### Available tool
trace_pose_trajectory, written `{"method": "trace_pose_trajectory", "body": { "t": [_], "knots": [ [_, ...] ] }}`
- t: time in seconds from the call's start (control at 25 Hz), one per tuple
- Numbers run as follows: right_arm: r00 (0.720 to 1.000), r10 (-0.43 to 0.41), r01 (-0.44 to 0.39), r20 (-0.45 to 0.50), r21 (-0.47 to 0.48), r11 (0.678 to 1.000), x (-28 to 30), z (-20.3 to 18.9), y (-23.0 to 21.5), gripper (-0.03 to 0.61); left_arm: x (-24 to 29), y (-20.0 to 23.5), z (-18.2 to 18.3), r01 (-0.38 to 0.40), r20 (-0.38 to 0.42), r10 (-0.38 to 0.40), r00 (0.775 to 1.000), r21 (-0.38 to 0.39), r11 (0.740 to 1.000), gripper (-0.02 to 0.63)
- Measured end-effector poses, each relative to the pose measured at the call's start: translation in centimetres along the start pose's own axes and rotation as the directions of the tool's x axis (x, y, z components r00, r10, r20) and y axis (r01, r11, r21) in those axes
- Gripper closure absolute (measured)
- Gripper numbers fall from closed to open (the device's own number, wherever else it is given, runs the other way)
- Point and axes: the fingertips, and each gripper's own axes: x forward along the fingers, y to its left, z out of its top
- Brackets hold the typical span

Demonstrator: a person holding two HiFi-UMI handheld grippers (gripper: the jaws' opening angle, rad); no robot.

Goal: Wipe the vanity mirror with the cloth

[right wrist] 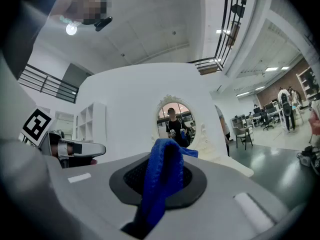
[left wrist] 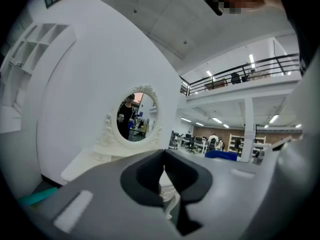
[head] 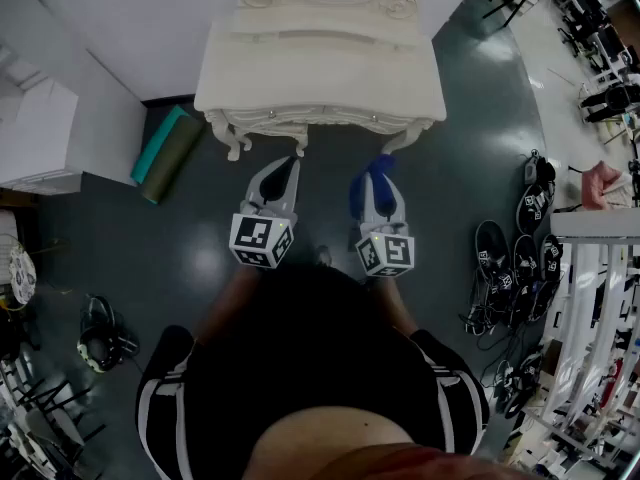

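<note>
Blue cloth point(right wrist: 161, 180) is clamped in your right gripper point(head: 378, 180) - it runs up through the jaws and folds over past the tips, filling the gap between the pads. Left gripper point(head: 288, 170) has its jaws pressed together at the tips with nothing between them; only a thin slit shows lower down.

Pose: both grippers are held out in front of your torso, side by side and roughly parallel, at about the same height. Forearms come straight out from your body. Marker cubes point(head: 261, 240) face up toward the head camera. Both sets of tips point at the front edge of the white vanity table point(head: 320, 83), close to its carved front legs but not touching them in the head view.

Vanity mirror point(left wrist: 137, 115) is the oval in the ornate white frame standing at the back of the tabletop. Both gripper views look slightly upward at it, near centre frame, and your reflection shows in the glass. The cloth is well apart from it - the whole tabletop lies between the two, no contact with glass or frame.

From the right gripper view, the left gripper sits just beside it at the left edge, level with it. A teal rolled mat point(head: 165, 150) lies on the dark floor, left of the table.
</note>
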Motion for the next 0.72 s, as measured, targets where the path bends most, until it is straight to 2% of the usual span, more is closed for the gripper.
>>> {"method": "trace_pose_trajectory", "body": {
  "t": [0.36, 0.72],
  "knots": [
    [1.000, 0.007, -0.007, -0.011, -0.004, 1.000, 0.4, 0.0, 1.0, 0.538, -0.5, 1.0, 0.0, -0.011, -0.006, 0.011, 1.000, -0.012, 1.000, 0.604],
    [1.000, -0.014, 0.013, 0.014, 0.049, 0.999, 0.9, -0.4, 1.9, 0.537, -1.3, 2.7, -0.2, -0.009, -0.006, 0.008, 1.000, -0.019, 1.000, 0.604]
  ]
}}
